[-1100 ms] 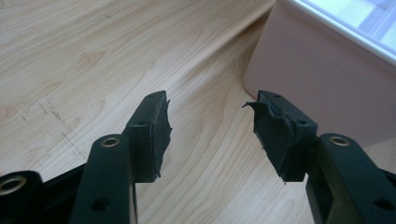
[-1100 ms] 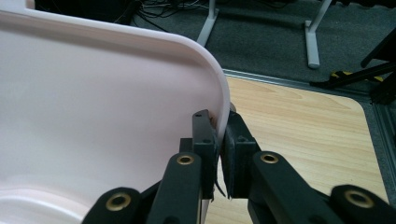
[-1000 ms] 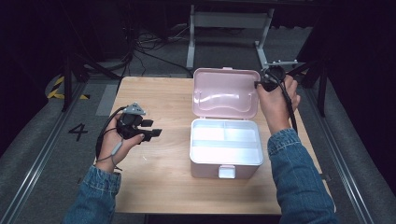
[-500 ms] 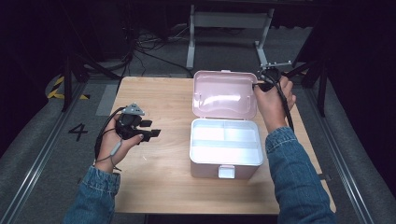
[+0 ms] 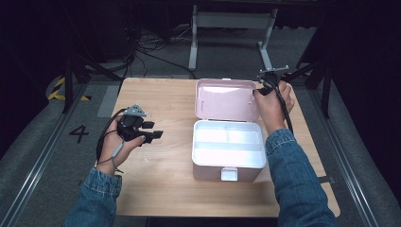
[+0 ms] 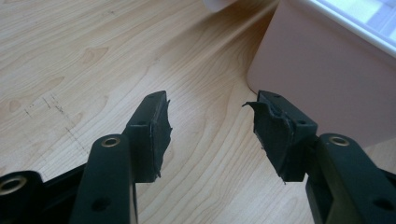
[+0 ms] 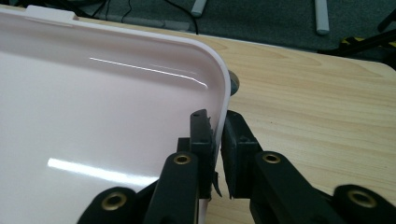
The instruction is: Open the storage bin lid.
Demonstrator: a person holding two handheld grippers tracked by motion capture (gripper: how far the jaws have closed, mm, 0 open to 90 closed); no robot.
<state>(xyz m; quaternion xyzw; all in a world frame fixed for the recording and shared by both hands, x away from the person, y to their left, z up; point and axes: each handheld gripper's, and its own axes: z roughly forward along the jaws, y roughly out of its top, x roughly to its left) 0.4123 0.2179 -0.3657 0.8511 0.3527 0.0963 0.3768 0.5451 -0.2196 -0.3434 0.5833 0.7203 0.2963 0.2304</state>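
Table [image 5: 161, 189] — pale wood, bearing the whole lot; dark floor with rails and cables around it.

Box [image 5: 228, 150] — pink, with a white divided tray inside, standing right of the table's middle, its front latch toward the person. In the left gripper view a rounded pink corner [image 6: 322, 79] of it lies just ahead of the jaws.

Lid [image 5: 227, 98] — hinged at the back, standing open and leaning away from the person. In the right gripper view its glossy pink inner face [image 7: 93, 121] runs out to a rounded corner. Against the two earlier high views the lid sits slightly lower and the right hand has sunk with it: judged, the lid is being steered on its hinge by its right edge, and whichever way it goes, that grip has to hold.

Right gripper [image 5: 265, 87] — at the lid's right edge. Jaws nearly together, one either side of the rim [image 7: 218, 140], clamped on it; the remaining gap is little more than the lid's thickness.

Left gripper [image 5: 151, 132] — held over bare table well left of the box, touching nothing and in the same place as in the earlier views. Jaws stand well apart with only wood grain between them [image 6: 210, 140]; it has hold of nothing and takes no part in the lid work.
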